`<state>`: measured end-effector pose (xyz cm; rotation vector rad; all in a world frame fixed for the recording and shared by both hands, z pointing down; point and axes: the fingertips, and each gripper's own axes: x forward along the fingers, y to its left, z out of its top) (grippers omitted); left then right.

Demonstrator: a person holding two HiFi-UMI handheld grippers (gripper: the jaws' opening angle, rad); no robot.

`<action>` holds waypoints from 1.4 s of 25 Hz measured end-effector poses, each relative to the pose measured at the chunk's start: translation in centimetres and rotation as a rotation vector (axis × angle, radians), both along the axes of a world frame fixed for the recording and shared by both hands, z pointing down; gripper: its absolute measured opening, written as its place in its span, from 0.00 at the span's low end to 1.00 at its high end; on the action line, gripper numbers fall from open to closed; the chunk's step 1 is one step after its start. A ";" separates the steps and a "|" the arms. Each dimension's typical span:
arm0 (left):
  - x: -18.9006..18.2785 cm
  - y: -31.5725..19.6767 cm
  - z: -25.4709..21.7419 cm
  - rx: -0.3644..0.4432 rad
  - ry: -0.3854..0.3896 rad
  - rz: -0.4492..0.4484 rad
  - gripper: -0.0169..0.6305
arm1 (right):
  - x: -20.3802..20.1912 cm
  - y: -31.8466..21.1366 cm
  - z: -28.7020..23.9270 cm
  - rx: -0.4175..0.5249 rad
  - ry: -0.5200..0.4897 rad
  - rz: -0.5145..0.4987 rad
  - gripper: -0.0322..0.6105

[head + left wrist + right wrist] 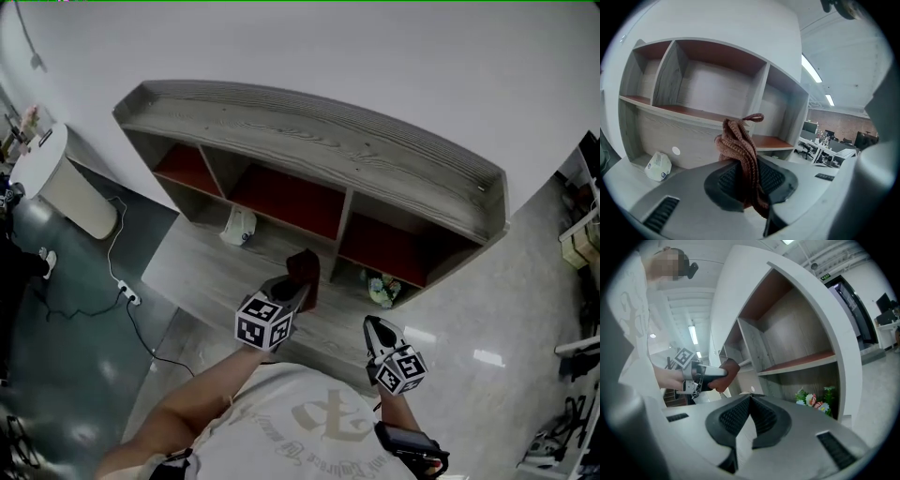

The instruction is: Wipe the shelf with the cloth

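Left tongs (pixel 745 180) pinching brown knit cloth (pixel 739 140). The cloth is bunched, sticks up past the tips, and is held in front of the shelf (pixel 328 141) middle bays. Right tongs (pixel 750 401) pressed together, empty, low by the right bay. Flowers (pixel 813 400) in bottom right bay. White pack (pixel 657 166) on bottom ledge, left.

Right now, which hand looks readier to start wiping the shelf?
Left. The left gripper is clamped on the brown knitted cloth, which it holds up facing the open compartments of the shelf. The right gripper is shut on nothing and sits farther back, so it would probably have to take the cloth first.
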<state>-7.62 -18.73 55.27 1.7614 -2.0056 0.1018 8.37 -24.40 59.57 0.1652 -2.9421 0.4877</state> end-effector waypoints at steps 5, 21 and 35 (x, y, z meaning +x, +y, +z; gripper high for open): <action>-1.3 1.1 -1.6 0.072 -0.002 0.016 0.14 | -1.7 1.3 -0.1 -0.001 0.005 -0.027 0.06; -4.9 -5.9 -8.1 0.098 0.000 0.134 0.14 | -3.6 3.4 -0.3 0.011 0.020 -0.048 0.06; -7.5 -14.4 -6.7 -0.198 -0.180 0.303 0.15 | -2.5 2.8 -0.4 -0.002 0.012 0.037 0.06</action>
